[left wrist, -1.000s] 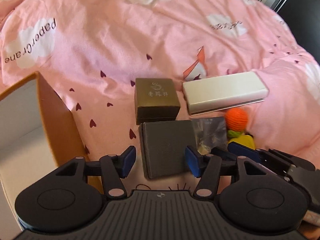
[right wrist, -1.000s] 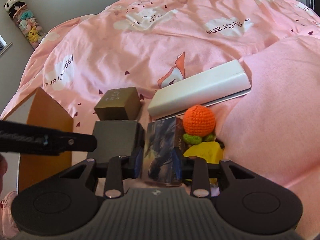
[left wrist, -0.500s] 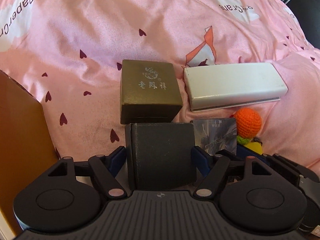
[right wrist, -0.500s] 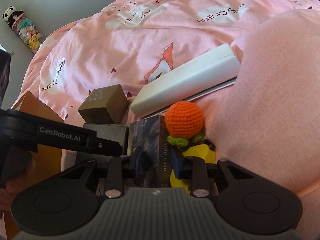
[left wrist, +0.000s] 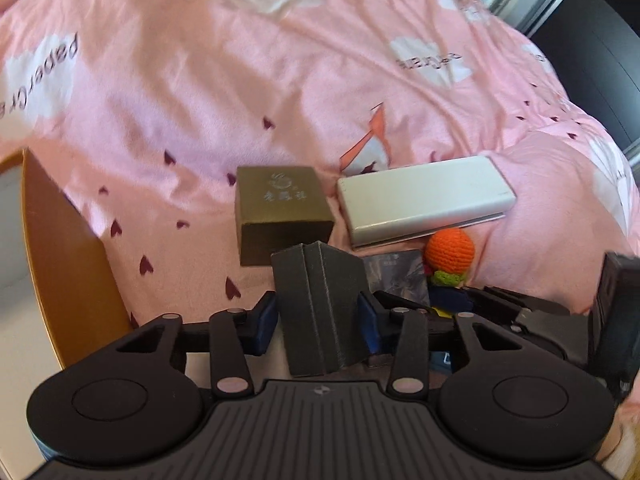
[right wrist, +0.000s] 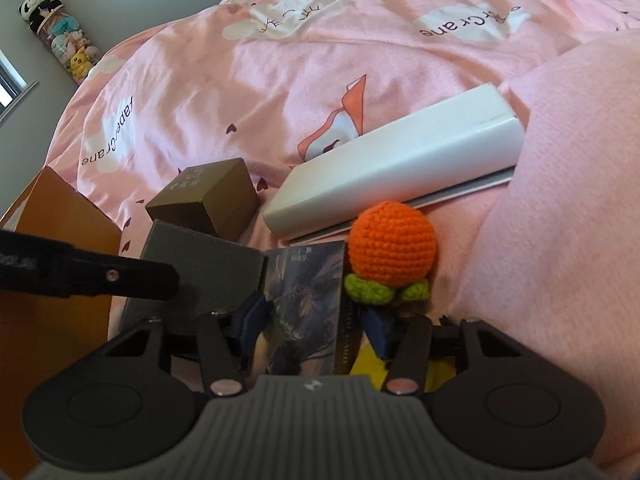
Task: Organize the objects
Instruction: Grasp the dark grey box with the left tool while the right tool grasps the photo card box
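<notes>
Between the blue pads of the left gripper (left wrist: 318,322), whose jaws have just been closing, a dark grey box (left wrist: 320,304) sits clamped and tilted. Beside it, the right gripper (right wrist: 316,320), its jaws just opening, straddles a printed card box (right wrist: 304,304). Behind lie a brown box (left wrist: 282,212), a white case (left wrist: 424,200), an orange crochet ball (right wrist: 392,244) and the pink duvet (left wrist: 200,100).
</notes>
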A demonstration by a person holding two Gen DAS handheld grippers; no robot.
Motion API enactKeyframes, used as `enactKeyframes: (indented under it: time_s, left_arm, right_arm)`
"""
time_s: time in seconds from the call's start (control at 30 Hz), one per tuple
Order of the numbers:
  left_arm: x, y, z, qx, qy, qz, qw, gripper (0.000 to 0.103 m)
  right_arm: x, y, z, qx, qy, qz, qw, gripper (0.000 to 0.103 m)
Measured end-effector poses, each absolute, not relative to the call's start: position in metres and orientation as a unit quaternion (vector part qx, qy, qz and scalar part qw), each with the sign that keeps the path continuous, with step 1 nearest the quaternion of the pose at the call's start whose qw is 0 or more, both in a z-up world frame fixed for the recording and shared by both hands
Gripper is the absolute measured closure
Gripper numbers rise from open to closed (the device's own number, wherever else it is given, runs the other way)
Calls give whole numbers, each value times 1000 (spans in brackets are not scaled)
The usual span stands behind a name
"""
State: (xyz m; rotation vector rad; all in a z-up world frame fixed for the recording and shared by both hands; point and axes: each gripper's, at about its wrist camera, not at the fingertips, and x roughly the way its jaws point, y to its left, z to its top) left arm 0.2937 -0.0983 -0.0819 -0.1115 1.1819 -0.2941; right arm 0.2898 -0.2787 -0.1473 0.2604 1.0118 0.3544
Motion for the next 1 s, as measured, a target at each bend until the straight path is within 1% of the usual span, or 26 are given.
enactKeyframes:
  time_s: [0.1, 0.2, 0.23, 0.27, 0.3, 0.47, 0.5, 0.57, 0.6, 0.7, 0.8, 0.9, 1.0]
  left_arm:
    - [291, -102, -79, -45, 543, -143, 826, 56]
    - [290, -101, -76, -65, 527, -146, 835, 56]
    - [290, -101, -74, -72, 525, -149, 835, 58]
    - [289, -102, -73, -69, 524, -148, 836, 62]
    - [289, -103, -71, -69, 521, -149, 837, 64]
    - [290, -104, -76, -74, 526, -128, 838, 64]
    - [291, -102, -78, -87, 528, -125, 835, 65]
    - [292, -94, -89, -154, 541, -136, 815, 63]
    - [290, -94, -90, -162, 531, -130, 821, 64]
    - [288, -101, -97, -143, 530, -113, 828, 65]
    - [286, -102, -99, -133, 529, -108, 831, 65]
    - [286, -101, -93, -133, 526, -110, 833, 66]
    - [280, -101, -80, -109, 509, -116, 846, 66]
  right_arm:
    - [291, -282, -150, 134, 482, 172, 849, 52]
    - [290, -281, -150, 132, 479, 174, 850, 52]
    - [290, -282, -149, 133, 478, 174, 851, 53]
    - [289, -282, -149, 134, 477, 173, 852, 55]
    - [288, -283, -148, 134, 474, 172, 853, 57]
    - [284, -288, -146, 148, 466, 172, 855, 64]
    - [284, -290, -145, 152, 465, 172, 855, 65]
    - [283, -292, -145, 162, 463, 176, 853, 67]
    - [283, -292, -145, 163, 463, 174, 854, 67]
    - [282, -295, -145, 176, 461, 174, 852, 68]
    - [281, -295, -146, 177, 460, 177, 852, 68]
    - [284, -291, -148, 169, 464, 177, 851, 62]
    - [288, -289, -150, 169, 471, 174, 848, 57]
